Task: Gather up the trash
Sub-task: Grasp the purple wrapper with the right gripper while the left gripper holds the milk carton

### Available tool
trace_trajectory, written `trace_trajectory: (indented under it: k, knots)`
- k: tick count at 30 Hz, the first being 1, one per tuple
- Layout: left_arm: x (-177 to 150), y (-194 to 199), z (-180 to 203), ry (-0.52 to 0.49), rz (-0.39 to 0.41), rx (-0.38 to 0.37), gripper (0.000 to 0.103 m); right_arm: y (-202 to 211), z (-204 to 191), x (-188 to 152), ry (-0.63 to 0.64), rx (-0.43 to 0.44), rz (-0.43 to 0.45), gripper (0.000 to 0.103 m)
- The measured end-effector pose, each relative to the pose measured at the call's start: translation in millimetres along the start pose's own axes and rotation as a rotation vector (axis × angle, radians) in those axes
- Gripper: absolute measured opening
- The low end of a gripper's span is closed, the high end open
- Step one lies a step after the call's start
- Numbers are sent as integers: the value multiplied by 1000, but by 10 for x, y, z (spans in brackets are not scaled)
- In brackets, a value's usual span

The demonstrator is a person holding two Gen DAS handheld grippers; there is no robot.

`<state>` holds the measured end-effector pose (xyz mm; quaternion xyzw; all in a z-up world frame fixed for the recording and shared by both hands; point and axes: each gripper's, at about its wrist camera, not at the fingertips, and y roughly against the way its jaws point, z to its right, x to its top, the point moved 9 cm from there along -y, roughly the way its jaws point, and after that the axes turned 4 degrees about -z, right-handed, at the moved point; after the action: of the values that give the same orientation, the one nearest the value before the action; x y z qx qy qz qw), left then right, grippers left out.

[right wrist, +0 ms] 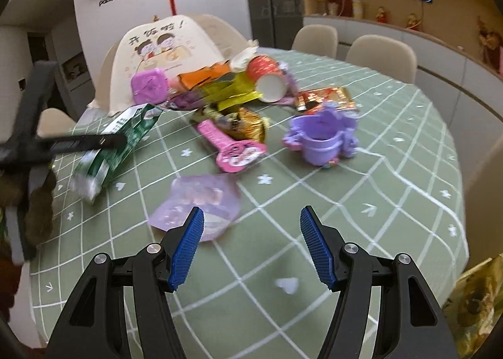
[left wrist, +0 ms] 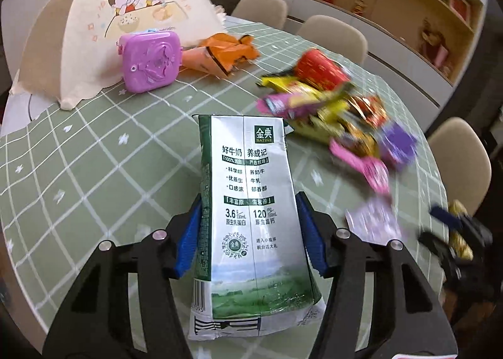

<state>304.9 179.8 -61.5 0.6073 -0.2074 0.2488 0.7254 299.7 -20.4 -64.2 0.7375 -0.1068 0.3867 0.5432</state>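
Note:
My left gripper (left wrist: 250, 202) is shut on a green and white milk carton (left wrist: 251, 202) and holds it above the green checked tablecloth (left wrist: 94, 170). The carton (right wrist: 119, 145) and the left gripper (right wrist: 107, 140) also show at the left of the right wrist view. My right gripper (right wrist: 251, 217) is open and empty, low over the cloth. A pale purple wrapper (right wrist: 198, 202) lies just beyond its left finger. A pile of trash sits further back: pink wrapper (right wrist: 232, 148), red paper cup (right wrist: 267, 79), orange wrapper (right wrist: 201, 76), gold and yellow wrappers (right wrist: 248, 126).
A purple plastic cup toy (right wrist: 320, 136) stands right of the pile. A pink square box (right wrist: 149, 85) leans by a cream food cover (right wrist: 163, 45) at the back. Beige chairs (right wrist: 380, 57) ring the round table. Its edge (right wrist: 456, 202) curves at the right.

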Motion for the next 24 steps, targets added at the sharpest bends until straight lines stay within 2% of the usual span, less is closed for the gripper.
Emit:
trace_trajectory:
  k: [5,9,15,18,23,24]
  knots:
    - [-199,144,61,-22,19,-17,54,-211,-158,-12,49,18,-66,61]
    - [-285,180,-6,8,14,-42,54,-382,-222,5,48,58,-128,61]
    - [-349,195,-195,91,20,-58,54,-515,-342,108,127,65,-152,61]
    - [-394,185,-226,98,13,-61,54,-572,-404,130,189,47,-155,61]
    - [-410,174,-237,101,8,-65,54,-592,-438,148,229,96,-173,60]
    - [-415,173,-235,101,9,-66,54,-575,-433,141,235,91,-168,49]
